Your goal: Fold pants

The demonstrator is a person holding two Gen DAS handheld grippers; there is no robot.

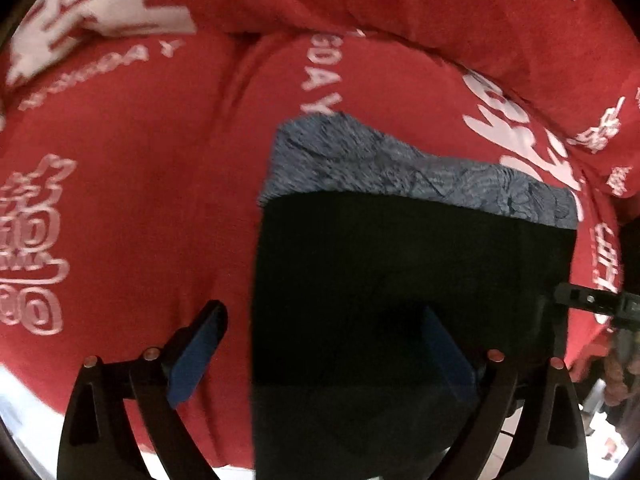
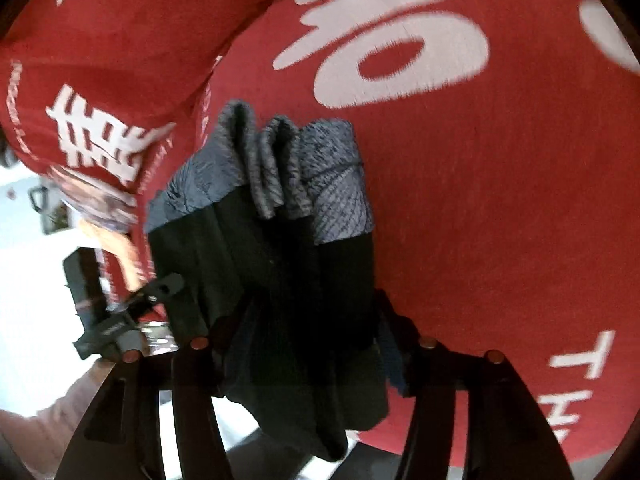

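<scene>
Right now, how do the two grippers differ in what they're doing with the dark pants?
The left gripper stands wide open, its blue pads clear of the pants; one finger is over the red blanket. The right gripper is narrower, with bunched pants between its fingers, seemingly gripped. Both point down at the same black, grey-banded pants.

Support surface: red blanket (image 1: 132, 208) with white lettering — folded black-and-grey pants (image 1: 412, 248) lie directly on it.
</scene>
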